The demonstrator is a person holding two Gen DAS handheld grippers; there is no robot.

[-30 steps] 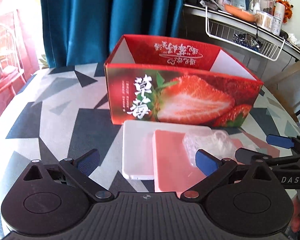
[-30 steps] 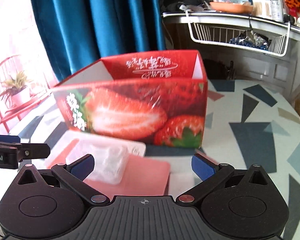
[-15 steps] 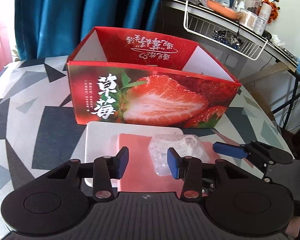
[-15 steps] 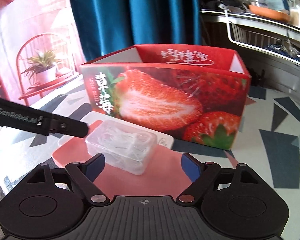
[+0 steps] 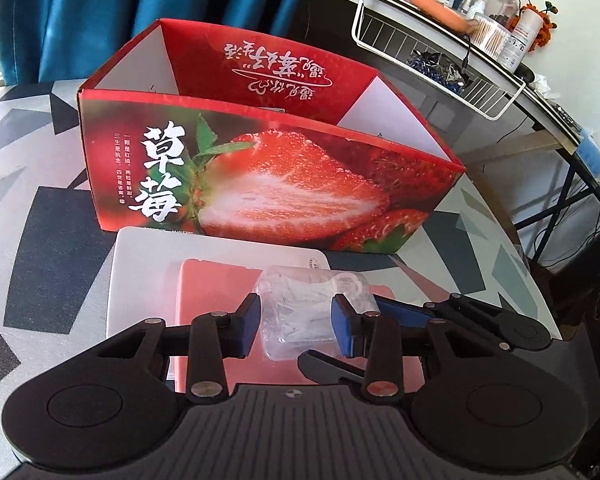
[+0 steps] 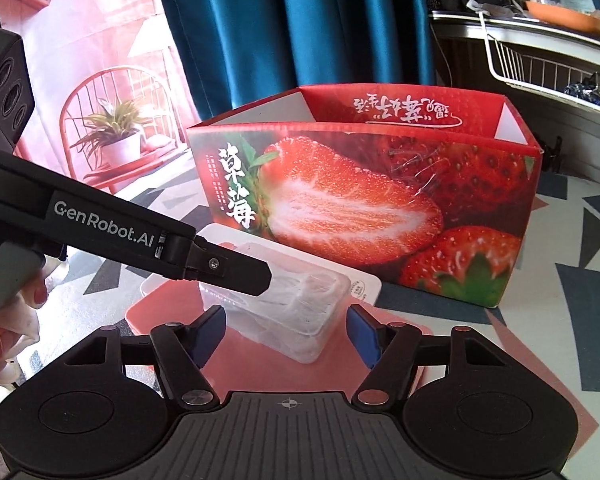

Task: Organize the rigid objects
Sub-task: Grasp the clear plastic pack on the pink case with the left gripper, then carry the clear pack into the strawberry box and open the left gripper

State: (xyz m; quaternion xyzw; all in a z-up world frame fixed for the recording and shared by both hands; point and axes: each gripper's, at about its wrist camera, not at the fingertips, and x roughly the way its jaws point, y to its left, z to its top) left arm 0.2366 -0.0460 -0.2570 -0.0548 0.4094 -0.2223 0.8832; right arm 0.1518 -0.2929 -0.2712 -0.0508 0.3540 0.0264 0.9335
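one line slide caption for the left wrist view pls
Left gripper shut on a clear plastic box atop a pink board, before an open strawberry carton.

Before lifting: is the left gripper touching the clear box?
Touching: the left wrist view shows the left gripper pads pressed against the clear box sides.

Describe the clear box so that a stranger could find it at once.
Find the big red strawberry carton on the patterned table. Before it lies a white board with a pink board on top. The clear box sits on the pink one, between the left gripper pads; it is the only see-through thing there.
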